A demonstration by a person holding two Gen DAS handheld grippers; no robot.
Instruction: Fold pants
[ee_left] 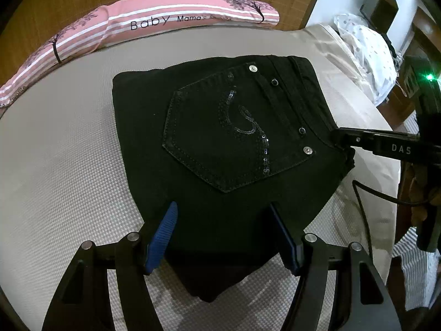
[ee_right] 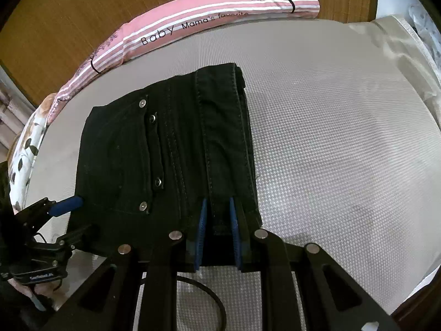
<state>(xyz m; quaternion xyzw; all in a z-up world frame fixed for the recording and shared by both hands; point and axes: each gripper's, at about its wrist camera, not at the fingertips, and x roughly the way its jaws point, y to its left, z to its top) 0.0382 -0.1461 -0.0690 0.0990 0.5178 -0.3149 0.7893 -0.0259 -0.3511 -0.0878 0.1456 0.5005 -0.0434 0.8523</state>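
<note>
Two grippers on folded black pants (ee_left: 220, 127), right gripper (ee_right: 217, 215) pinching waistband

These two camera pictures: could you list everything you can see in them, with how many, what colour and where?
black jeans: one pair, black, folded into a compact stack on the mattress, sequinned back pocket facing up
back pocket: one, black with a sequin swirl and silver rivets, top of the stack
mattress: one, grey-white woven cover, under everything
long pillow: one, pink with white stripes, tree prints and lettering, far edge by the brown headboard
floral cloth: one, white with leaf print, left edge of the right view
dotted white cloth: one, right of the bed
left tool: one, black with blue pads, open over the near edge of the jeans
right tool: one, black with blue pads, clamped on the waistband edge
</note>
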